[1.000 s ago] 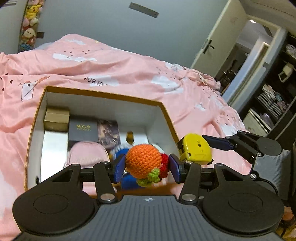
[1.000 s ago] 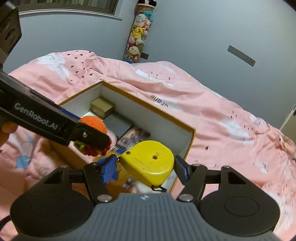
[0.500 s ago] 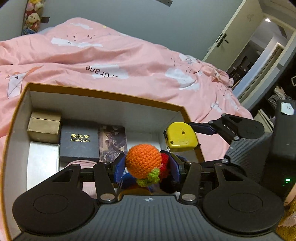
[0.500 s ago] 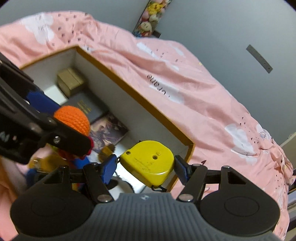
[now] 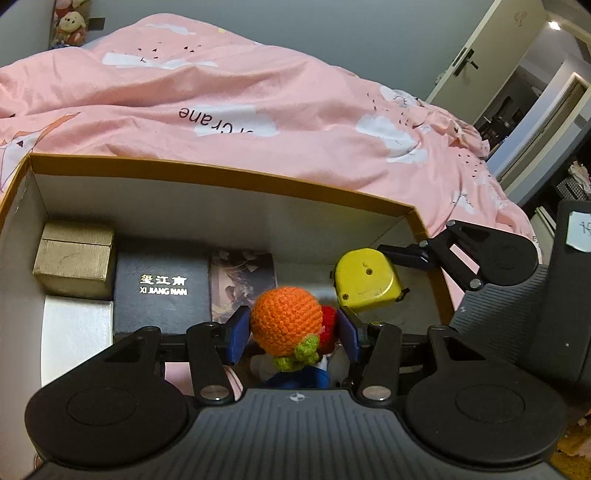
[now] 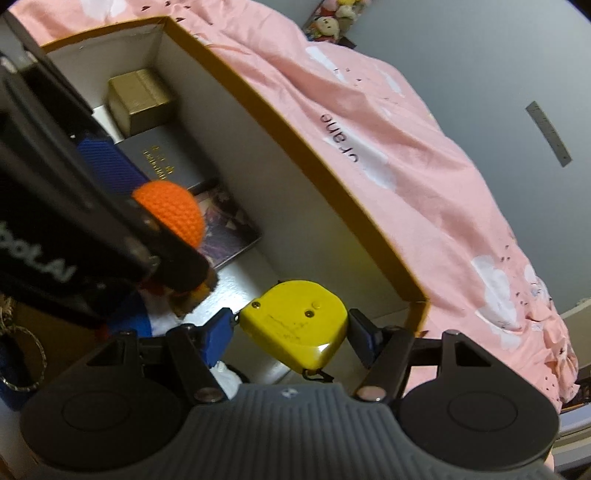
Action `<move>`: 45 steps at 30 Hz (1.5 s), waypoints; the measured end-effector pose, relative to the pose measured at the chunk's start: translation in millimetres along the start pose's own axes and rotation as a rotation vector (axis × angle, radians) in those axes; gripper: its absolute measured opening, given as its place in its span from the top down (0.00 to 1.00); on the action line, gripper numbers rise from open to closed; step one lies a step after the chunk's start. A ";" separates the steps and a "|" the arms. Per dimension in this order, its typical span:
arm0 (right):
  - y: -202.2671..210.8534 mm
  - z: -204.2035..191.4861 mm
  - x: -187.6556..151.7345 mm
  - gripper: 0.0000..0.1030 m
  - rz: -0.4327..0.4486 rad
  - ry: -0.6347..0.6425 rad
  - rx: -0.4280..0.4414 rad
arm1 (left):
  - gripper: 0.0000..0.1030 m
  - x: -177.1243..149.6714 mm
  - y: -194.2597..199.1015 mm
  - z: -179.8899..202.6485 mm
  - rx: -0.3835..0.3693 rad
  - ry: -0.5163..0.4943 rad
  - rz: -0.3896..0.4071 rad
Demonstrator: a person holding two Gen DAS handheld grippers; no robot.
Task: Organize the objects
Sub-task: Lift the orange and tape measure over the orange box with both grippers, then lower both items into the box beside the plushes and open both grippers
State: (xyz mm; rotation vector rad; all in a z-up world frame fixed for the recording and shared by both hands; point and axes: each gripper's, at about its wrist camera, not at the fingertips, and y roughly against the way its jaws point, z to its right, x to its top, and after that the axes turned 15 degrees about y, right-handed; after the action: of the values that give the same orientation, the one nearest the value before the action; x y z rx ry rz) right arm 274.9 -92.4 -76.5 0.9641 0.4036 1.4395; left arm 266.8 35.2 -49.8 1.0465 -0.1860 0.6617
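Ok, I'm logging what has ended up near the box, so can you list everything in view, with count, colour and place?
box: 1, orange rim, white inside, on the bed
gold case: 1, gold, far left corner of the box
black case: 1, black with gold lettering, beside the gold case
picture card: 1, dark print, box floor, right of the black case
silver case: 1, silver, near left of the box
crochet toy: 1, orange, over the box
tape measure: 1, yellow, over the box's right end
bedspread: 1, pink with white clouds
plush toys: several, by the wall
door: 1, pale, far right
left gripper: shut on the crochet toy
right gripper: shut on the tape measure
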 end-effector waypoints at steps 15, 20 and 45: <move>4.6 1.9 -1.5 0.33 -0.037 0.018 0.021 | 0.44 2.6 -6.1 -4.4 0.014 -0.001 -0.005; 9.7 5.2 -2.5 0.29 -0.041 0.027 0.002 | 0.44 2.0 -6.6 -4.9 0.019 0.000 -0.005; 69.8 -1.4 -23.3 0.28 0.024 -0.023 -0.145 | 0.44 12.0 -26.8 48.4 0.072 -0.168 0.085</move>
State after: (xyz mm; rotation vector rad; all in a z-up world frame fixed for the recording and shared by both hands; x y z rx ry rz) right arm 225.6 -124.0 -31.9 0.8701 0.2677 1.4576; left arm 299.8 -9.7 -39.8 1.1690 -0.3563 0.6609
